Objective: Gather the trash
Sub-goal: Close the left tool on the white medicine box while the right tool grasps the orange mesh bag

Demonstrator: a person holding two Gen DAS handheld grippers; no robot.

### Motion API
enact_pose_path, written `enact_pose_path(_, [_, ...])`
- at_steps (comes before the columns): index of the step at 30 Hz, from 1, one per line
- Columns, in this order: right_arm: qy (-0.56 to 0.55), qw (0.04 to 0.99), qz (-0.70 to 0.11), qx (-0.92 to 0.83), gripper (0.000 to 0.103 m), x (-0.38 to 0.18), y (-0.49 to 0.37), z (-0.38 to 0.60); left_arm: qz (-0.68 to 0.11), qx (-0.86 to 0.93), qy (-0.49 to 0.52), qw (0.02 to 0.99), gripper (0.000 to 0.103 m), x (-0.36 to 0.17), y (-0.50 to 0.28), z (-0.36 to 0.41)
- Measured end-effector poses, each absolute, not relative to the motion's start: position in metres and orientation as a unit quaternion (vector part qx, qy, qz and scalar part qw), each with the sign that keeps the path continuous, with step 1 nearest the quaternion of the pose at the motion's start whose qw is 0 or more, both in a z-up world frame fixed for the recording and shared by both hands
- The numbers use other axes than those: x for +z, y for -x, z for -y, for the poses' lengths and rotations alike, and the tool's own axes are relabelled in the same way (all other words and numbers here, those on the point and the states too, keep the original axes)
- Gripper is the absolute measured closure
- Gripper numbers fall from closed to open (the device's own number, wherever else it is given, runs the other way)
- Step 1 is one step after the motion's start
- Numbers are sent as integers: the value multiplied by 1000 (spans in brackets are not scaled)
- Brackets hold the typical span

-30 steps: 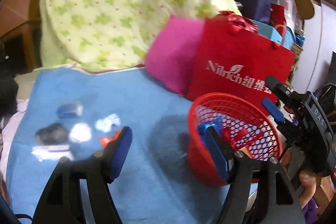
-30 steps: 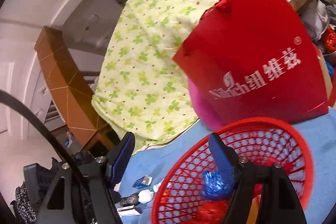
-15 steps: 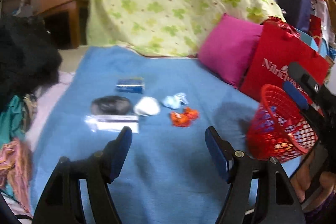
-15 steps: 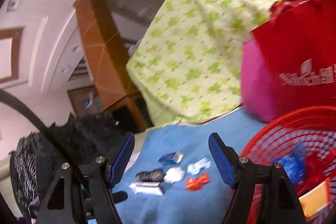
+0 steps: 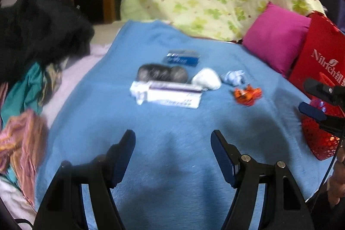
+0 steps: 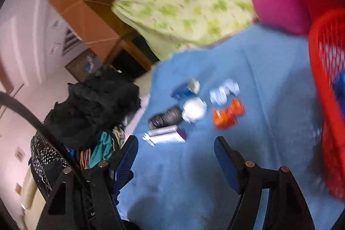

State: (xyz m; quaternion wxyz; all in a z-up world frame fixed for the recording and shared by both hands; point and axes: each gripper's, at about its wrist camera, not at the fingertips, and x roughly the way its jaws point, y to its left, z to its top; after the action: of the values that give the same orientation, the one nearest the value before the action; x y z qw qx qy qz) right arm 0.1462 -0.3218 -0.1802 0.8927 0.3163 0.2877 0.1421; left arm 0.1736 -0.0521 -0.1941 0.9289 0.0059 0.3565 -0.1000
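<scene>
Hovering over the blue blanket [image 5: 172,154] with the left gripper [image 5: 173,144] spread wide and holding nothing; likewise carrying nothing in the right gripper [image 6: 175,150], its jaws standing just as far apart. Looking ahead of the left gripper at six pieces of trash lying in a loose cluster: nearest, a white and purple carton [image 5: 167,94]; touching its far edge, a dark crumpled wrapper [image 5: 161,73]; farther off, a blue packet [image 5: 182,57]; to the right of those, a white wad [image 5: 207,79], a pale blue scrap [image 5: 234,77] and an orange wrapper [image 5: 248,94]. Seeing the same cluster ahead of the right gripper, with the orange wrapper [image 6: 228,114] lying closest to its right finger and the carton [image 6: 166,135] just beyond its left finger. Sitting at the right gripper's far right, and well to the right of the left one, the red mesh basket [image 6: 325,100] with something blue [image 6: 340,87] already inside, so judging the collecting as begun but far from finished. Leaving all six pieces on the blanket yet to be lifted and dropped into the basket. Blurring too much to read any print on the packets.
</scene>
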Motion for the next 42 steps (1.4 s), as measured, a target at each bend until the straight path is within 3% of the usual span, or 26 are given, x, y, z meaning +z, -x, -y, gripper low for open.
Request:
enact_pose_path(12, [-233, 904, -351, 79, 27, -199, -204, 295, -372, -84, 52, 923, 30, -203, -230, 28])
enact_pose_path(19, [-296, 888, -351, 33, 28, -215, -246, 323, -363, -89, 108, 921, 30, -204, -276, 24])
enact_pose_path(23, [-344, 865, -364, 16, 42, -229, -264, 344, -359, -101, 143, 917, 30, -204, -295, 31])
enact_pose_path(28, [-399, 840, -368, 9, 45, -242, -275, 360, -376, -105, 174, 904, 30, -210, -316, 45])
enact_pose_path(36, [-383, 832, -402, -9, 54, -254, -299, 344, -442, -83, 235, 862, 30, -241, -328, 34])
enact_pose_path(38, [-374, 835, -403, -13, 64, -254, -301, 341, -449, -80, 245, 856, 30, -247, -329, 30])
enact_pose_path(42, [-357, 839, -409, -17, 73, -255, -302, 338, -436, -85, 253, 859, 30, -244, -325, 26])
